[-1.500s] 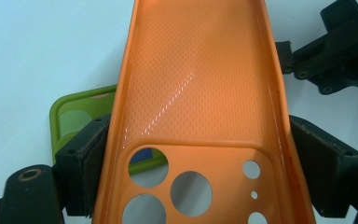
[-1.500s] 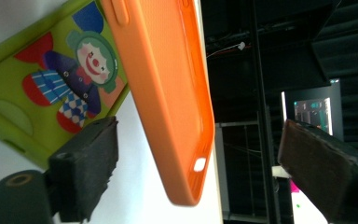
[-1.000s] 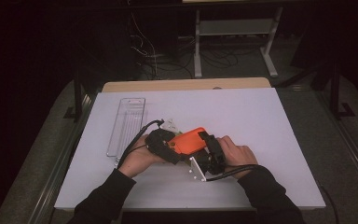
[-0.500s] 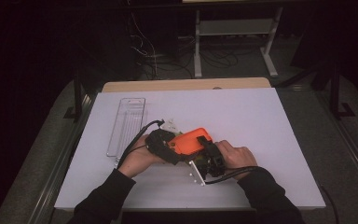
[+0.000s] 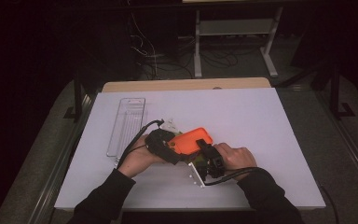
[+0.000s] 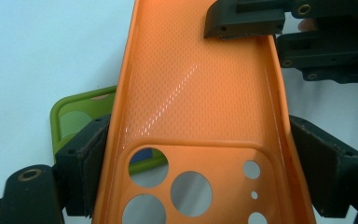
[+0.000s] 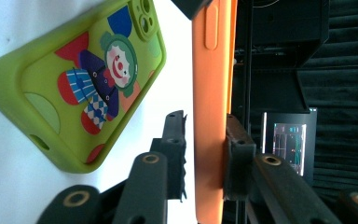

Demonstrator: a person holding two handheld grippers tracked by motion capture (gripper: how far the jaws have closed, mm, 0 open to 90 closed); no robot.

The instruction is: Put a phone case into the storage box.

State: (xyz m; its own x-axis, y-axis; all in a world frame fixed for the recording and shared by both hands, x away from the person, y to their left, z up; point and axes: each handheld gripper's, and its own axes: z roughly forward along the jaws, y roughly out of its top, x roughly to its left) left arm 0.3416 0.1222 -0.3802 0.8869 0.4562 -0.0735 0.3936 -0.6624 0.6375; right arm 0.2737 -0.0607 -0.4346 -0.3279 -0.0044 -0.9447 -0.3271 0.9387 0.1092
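Orange phone case [image 6: 200, 107] hangs between my grippers above the white table's [image 5: 270, 116] near edge. My left gripper [image 6: 196, 172] pinches its camera end across the width; my right gripper [image 7: 205, 154], jaws just closing, clamps its side wall. Beneath lies a green clown case [image 7: 84, 84].

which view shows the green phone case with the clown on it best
The right gripper view: the lime green clown-print phone case lies there in full, printed back up, on the white table. The left gripper view shows one green corner behind the orange case. The high view shows a sliver.
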